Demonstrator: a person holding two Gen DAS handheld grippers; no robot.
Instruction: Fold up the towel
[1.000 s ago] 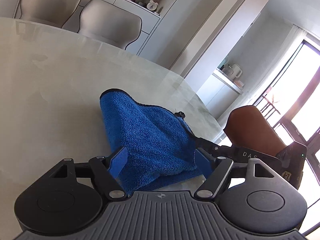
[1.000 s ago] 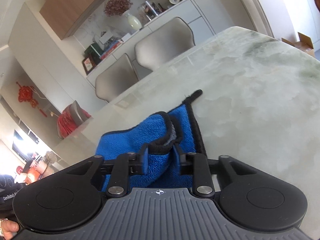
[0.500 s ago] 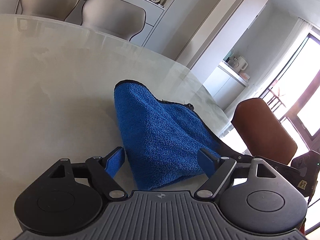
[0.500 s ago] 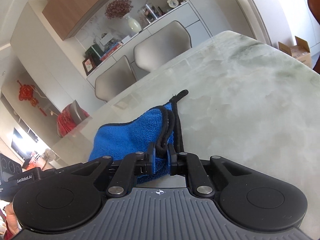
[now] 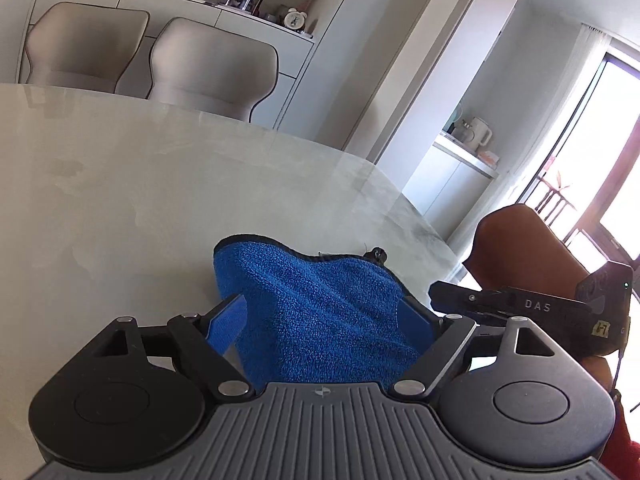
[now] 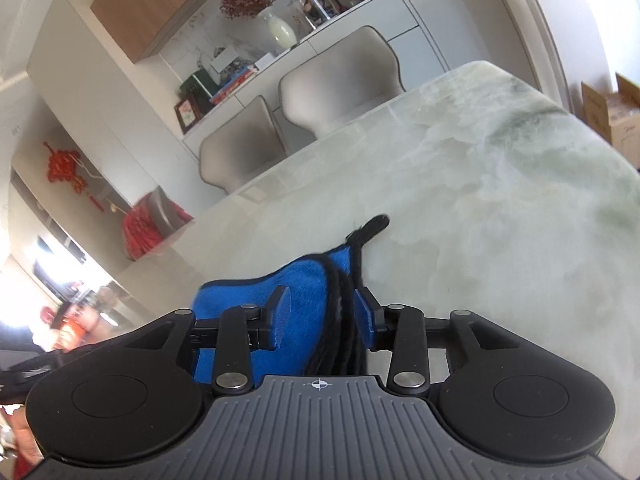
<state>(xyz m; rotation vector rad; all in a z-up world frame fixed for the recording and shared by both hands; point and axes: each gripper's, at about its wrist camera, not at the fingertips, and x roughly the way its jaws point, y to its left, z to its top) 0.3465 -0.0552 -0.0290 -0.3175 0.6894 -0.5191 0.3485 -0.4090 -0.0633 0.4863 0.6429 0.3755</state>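
Behind towel [image 5: 320,320]: two chairs [image 5: 212,68], sideboard [image 5: 256,32].

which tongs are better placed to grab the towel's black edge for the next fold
Right, probably. The right tongs stand open with the blue towel's bunched black-trimmed edge directly between their fingers. The left tongs are open wider around the towel's plain blue middle, with the trim farther ahead.

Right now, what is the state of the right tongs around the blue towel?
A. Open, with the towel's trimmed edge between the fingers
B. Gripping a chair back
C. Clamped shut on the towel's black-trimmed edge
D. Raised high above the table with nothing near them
A: in the right wrist view the right tongs stand open, a gap on each side of the blue towel's black-trimmed edge.
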